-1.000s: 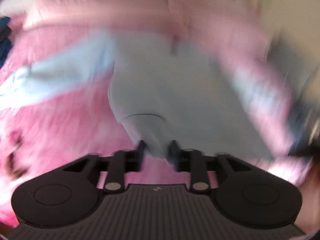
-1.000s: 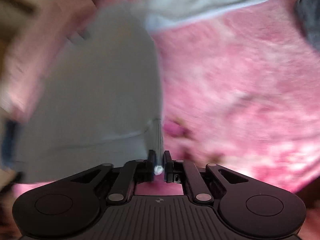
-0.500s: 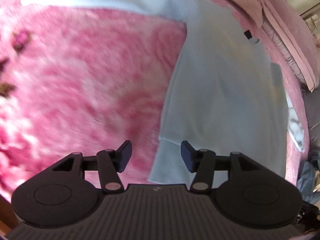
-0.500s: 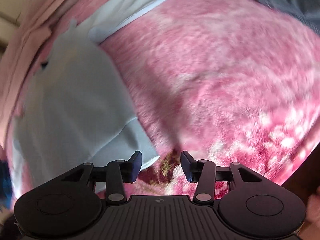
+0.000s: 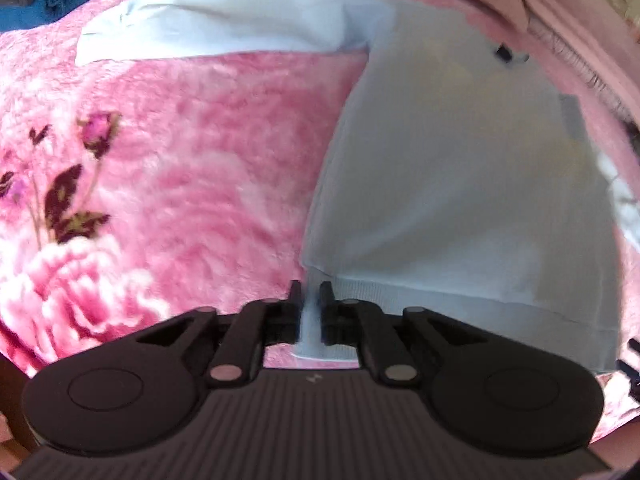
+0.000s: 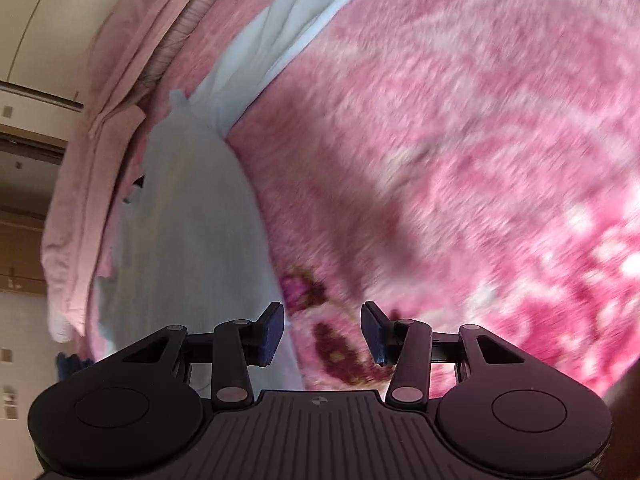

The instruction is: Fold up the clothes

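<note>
Pale blue top (image 5: 460, 184) spread flat on pink floral blanket (image 5: 180, 160), no fold showing.
One sleeve (image 5: 224, 36) lies straight out; left gripper (image 5: 308, 300) pinches the hem corner, right gripper (image 6: 322, 332) gapes empty beside the far edge. Judged: folds remain.

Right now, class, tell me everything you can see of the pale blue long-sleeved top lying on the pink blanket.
The pale blue long-sleeved knit top lies spread flat on the fluffy pink floral blanket. Its fabric looks soft, with a ribbed band along the hem. One sleeve stretches out sideways from the shoulder. A small dark tag shows at the neckline. The left claw is shut on the hem corner; the right claw is open beside the top's edge, gripping nothing.
</note>
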